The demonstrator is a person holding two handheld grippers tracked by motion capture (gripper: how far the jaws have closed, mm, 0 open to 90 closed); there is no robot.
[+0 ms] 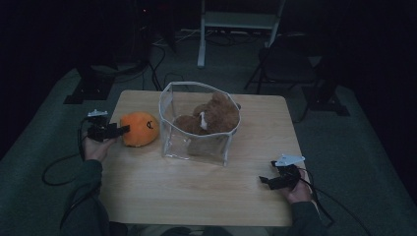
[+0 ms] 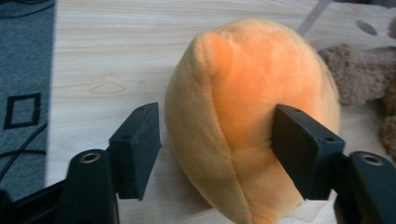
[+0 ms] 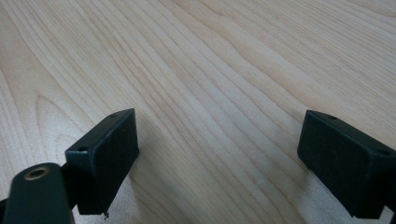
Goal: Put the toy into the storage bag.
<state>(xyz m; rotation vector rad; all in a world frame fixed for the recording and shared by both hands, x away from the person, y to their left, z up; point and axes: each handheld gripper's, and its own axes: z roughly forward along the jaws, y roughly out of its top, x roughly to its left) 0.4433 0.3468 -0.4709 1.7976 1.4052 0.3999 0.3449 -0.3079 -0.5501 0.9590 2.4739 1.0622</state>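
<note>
An orange plush toy (image 1: 139,129) with a dark stitched face lies on the wooden table (image 1: 196,191), just left of a clear plastic bin (image 1: 169,98). The bin holds a brown teddy bear (image 1: 211,118). My left gripper (image 1: 124,130) reaches the plush from the left. In the left gripper view its jaws (image 2: 217,135) straddle the orange plush (image 2: 247,93): one pad stands a little off the fabric, the other rests against it. The brown fur (image 2: 359,74) shows behind. My right gripper (image 1: 263,180) lies near the table's front right, open (image 3: 219,144) over bare wood.
Beyond the table's far edge stand a folding chair (image 1: 285,64) and a light metal stand (image 1: 236,22) on grey carpet. Cables (image 1: 59,167) trail off the left side. Dark stand bases (image 1: 88,91) sit at the back left and right.
</note>
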